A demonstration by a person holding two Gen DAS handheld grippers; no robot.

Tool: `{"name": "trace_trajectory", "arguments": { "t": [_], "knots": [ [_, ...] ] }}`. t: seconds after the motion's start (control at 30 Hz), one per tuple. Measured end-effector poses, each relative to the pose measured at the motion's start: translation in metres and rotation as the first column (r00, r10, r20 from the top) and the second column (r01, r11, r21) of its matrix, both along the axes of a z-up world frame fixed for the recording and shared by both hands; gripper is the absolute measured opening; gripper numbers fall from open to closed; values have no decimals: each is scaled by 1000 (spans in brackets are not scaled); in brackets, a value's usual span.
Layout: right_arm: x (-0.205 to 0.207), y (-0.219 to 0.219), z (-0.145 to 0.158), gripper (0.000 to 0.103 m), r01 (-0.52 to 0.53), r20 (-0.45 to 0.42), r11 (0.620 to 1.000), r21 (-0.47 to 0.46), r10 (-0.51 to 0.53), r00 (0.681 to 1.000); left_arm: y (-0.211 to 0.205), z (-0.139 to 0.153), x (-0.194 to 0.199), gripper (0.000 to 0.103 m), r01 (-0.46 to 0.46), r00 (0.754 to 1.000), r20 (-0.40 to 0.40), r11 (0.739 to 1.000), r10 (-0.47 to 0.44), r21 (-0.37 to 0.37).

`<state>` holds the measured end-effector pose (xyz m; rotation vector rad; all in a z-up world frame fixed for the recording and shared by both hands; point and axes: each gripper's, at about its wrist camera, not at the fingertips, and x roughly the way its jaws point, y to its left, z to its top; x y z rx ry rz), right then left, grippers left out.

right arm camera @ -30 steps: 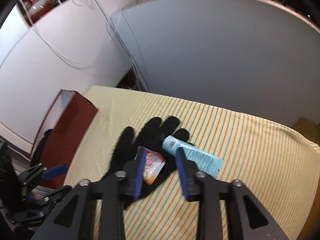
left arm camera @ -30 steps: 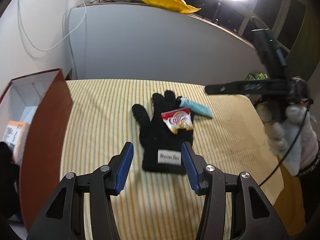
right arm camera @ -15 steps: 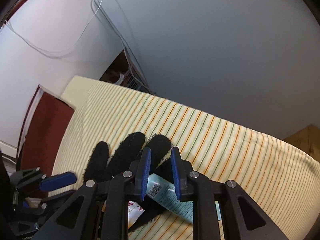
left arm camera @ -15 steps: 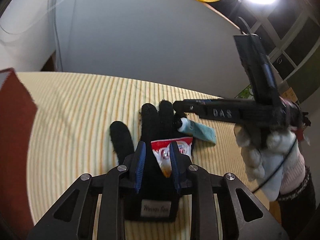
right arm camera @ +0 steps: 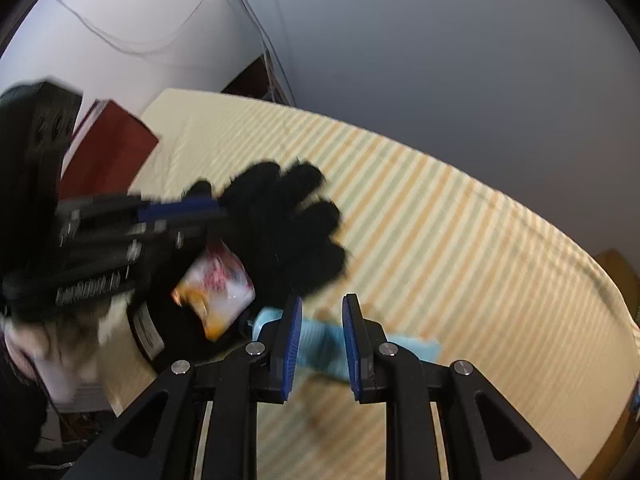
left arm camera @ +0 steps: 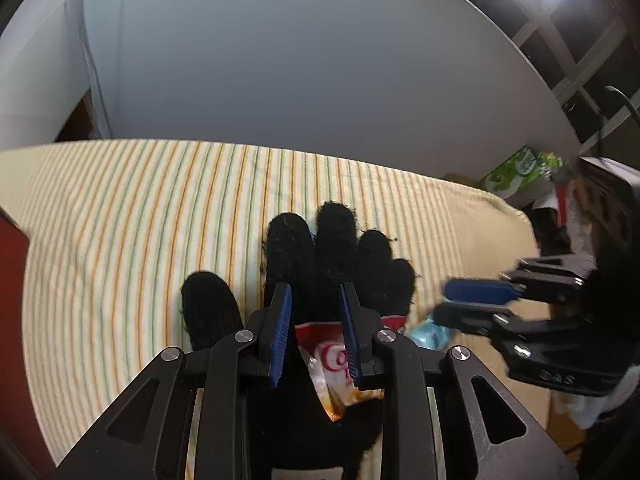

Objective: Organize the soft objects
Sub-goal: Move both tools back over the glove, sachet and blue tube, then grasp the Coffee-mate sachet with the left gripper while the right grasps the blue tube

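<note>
Striped cloth table (left arm camera: 120, 220): my left hand-held gripper (left arm camera: 316, 332) pinches red-white snack packet (left arm camera: 332, 364) off black knit glove (left arm camera: 336, 256). Right hand-held gripper (right arm camera: 318, 340) clamps light-blue tube (right arm camera: 320, 346), prob to sort separately.

Not much legible here. The snack packet (left arm camera: 334, 364), lying on the black glove (left arm camera: 332, 264), shows the start of a red word on white, a "C" and perhaps an "o", the rest hidden behind the left claw (left arm camera: 316, 336). On the body of the right claw (left arm camera: 476, 300), seen from the left wrist, pale letters read "DAS", somewhat blurred. From the right wrist, the glove's white cuff label (right arm camera: 148, 330) carries dark print too smeared to read, and lettering along the left claw's body (right arm camera: 88, 284) is blurred beyond reading. The blue tube (right arm camera: 320, 344) shows no readable print.
</note>
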<state>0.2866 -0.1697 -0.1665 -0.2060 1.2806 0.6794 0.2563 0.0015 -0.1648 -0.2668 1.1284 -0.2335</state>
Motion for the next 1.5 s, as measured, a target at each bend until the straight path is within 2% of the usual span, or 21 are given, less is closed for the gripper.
{"name": "trace_trajectory", "arguments": {
  "t": [0.07,0.2,0.33,0.43,0.67,0.8,1.03,1.13,1.2,1.23,1.27,1.3,1.4,1.5],
  "knots": [
    [-1,-7,2,19,10,11,1000,-6,-10,1000,-3,0,1,23,4,1000,2,1000,-4,6],
    [9,-12,7,19,73,23,996,53,-74,997,-14,-2,7,23,22,1000,-12,1000,-22,18],
    [17,-1,-8,19,82,-2,996,47,-82,997,-23,-5,5,23,47,999,-16,998,-46,37],
    [12,-3,-14,19,65,-12,997,35,-64,998,-26,-6,1,23,67,997,-33,998,-67,0],
    [-21,-31,-11,19,19,-33,1000,-2,-19,999,-51,-8,-19,23,172,985,-35,985,-172,2],
    [-43,-45,-9,19,3,-26,1000,-30,-4,1000,-52,-10,-31,23,190,981,-40,980,-192,-53],
    [-72,-59,-5,19,-16,-23,999,-43,15,1000,-56,-8,-66,23,227,972,-39,969,-231,-95],
    [-81,-60,-3,19,-33,-21,999,-39,32,999,-51,3,-85,23,243,970,4,969,-243,-49],
    [-86,-62,0,29,-49,-2,998,-38,49,999,-41,12,-95,32,213,976,42,977,-213,9],
    [-87,-62,0,44,-46,13,998,-41,46,999,-38,15,-97,42,203,978,51,979,-203,16],
    [-87,-64,0,54,-34,39,998,-45,36,999,-31,17,-99,50,185,981,62,983,-185,18],
    [-85,-69,1,54,-14,61,999,-41,16,998,-25,19,-99,52,165,984,70,986,-166,21],
    [-76,-76,-4,54,34,17,999,20,-35,999,-13,18,-99,52,134,989,61,991,-134,15],
    [-74,-81,-12,54,54,4,999,6,-54,999,-13,13,-94,52,132,990,49,991,-133,19]
  ]
}}
